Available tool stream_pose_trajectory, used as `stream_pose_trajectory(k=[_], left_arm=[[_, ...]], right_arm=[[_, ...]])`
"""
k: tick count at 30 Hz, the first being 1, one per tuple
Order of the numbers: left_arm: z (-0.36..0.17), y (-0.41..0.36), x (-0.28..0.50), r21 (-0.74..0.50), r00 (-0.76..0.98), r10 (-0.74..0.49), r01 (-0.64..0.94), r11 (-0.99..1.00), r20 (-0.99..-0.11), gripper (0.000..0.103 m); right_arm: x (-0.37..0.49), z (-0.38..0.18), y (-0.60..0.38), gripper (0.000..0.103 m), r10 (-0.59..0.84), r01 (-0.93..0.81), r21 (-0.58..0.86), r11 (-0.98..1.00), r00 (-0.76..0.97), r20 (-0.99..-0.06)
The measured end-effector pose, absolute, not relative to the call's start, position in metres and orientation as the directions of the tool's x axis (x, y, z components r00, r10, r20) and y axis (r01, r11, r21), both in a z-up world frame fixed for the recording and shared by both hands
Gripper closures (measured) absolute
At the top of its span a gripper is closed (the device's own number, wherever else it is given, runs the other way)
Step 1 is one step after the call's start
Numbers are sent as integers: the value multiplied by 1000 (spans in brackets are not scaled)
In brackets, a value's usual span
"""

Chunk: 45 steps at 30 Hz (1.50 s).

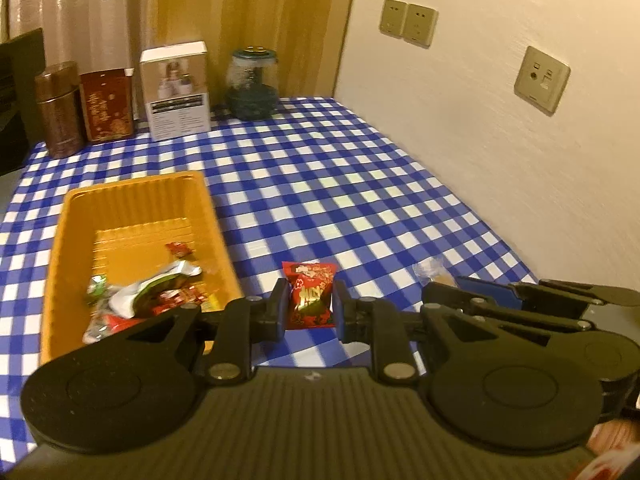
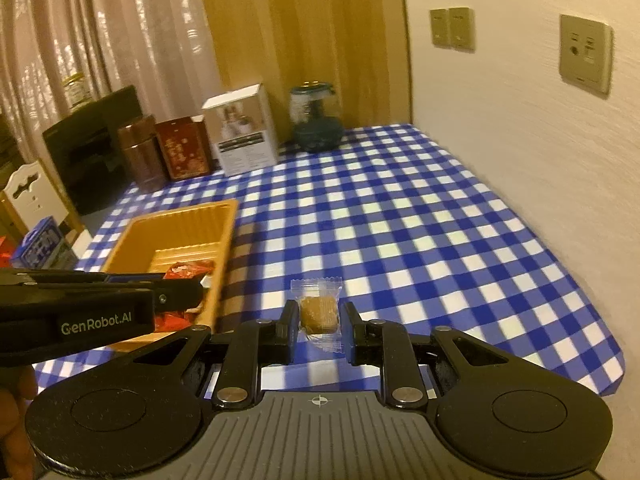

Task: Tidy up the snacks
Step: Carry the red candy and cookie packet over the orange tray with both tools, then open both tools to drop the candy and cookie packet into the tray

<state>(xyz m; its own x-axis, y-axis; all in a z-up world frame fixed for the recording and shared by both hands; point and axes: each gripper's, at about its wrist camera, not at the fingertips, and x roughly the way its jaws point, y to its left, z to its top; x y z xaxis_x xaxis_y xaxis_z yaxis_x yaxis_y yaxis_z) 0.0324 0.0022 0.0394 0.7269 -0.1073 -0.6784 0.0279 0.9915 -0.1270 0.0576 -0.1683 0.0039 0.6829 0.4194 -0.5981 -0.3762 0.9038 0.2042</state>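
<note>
A blue-and-white checked tablecloth [image 1: 320, 184] covers the table. Along its far edge stands a row of containers: at the left a round brown tin [image 1: 60, 108], just right of it a red tin [image 1: 107, 105] with gold patterning, then a white carton [image 1: 176, 90] with a photo on its front and a dark printed label below. Farther right, apart from the carton, a glass jar [image 1: 252, 84] with a dark lid holds dark contents. Behind the row hang pale curtains [image 1: 88, 12] and a wooden panel [image 1: 256, 12]. On the cream wall [image 1: 500, 160] at the right are a double socket plate [image 1: 408, 22] and, nearer, a single one [image 1: 542, 79]. Beyond the table's left edge sit a black box [image 2: 96, 148] and a white chair back [image 2: 30, 196].
</note>
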Motion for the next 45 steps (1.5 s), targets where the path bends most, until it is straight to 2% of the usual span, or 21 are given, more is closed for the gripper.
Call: stream_pose_trajectory(k=[20, 45], left_arm=[[44, 105, 8, -131, 732, 38, -172, 976, -681, 83], [7, 167, 73, -127, 700, 71, -226, 966, -710, 83]], right_arm=[[61, 13, -70, 80, 551, -528, 235, 816, 590, -590], [134, -27, 7, 80, 580, -577, 251, 777, 502, -641]])
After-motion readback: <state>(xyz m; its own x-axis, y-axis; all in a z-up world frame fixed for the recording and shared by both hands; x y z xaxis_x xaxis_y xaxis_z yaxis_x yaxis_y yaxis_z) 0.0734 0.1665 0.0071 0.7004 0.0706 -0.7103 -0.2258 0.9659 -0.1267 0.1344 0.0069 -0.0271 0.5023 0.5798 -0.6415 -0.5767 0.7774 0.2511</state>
